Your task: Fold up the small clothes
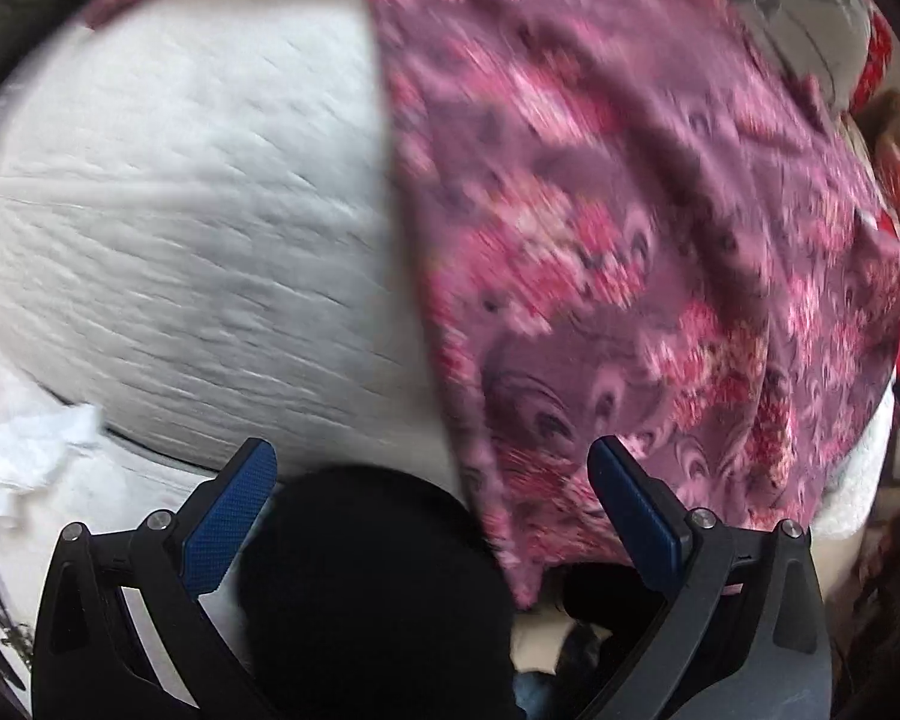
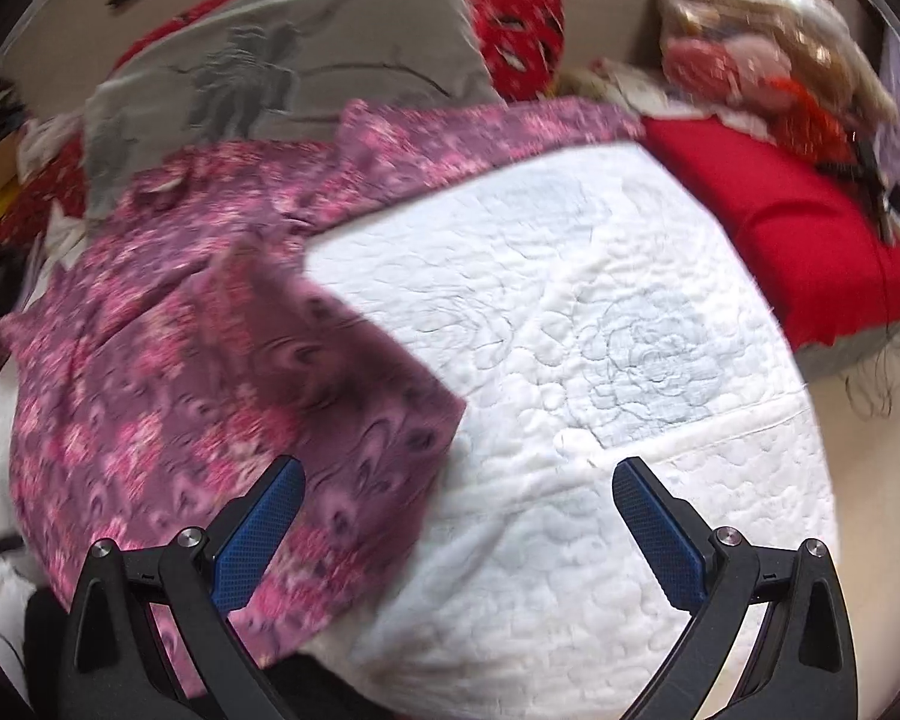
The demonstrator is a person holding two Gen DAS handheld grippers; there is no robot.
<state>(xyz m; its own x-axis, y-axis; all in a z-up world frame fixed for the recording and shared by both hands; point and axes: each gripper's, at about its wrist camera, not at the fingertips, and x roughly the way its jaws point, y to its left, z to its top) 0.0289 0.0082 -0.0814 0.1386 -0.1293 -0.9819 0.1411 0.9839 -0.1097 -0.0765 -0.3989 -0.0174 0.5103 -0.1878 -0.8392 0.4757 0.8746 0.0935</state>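
Purple-pink floral garment (image 2: 168, 324) spread on the white quilt (image 2: 600, 360), both of my claws spread wide and empty.

In my right wrist view the garment fills the frame from about 8 to 11 o'clock, one corner folded over toward the centre, with a sleeve-like strip running along the quilt's far edge toward 1 o'clock. In my left wrist view it (image 1: 630, 228) drapes from 12 down to 5 o'clock, blurred. My left gripper (image 1: 432, 468) gapes, its right finger over the garment's near edge; contact I cannot tell. My right gripper (image 2: 459, 489) gapes too, left finger over the cloth. Beyond: grey pillow (image 2: 282, 72) at 11, red cushion (image 2: 792, 222) at 2.
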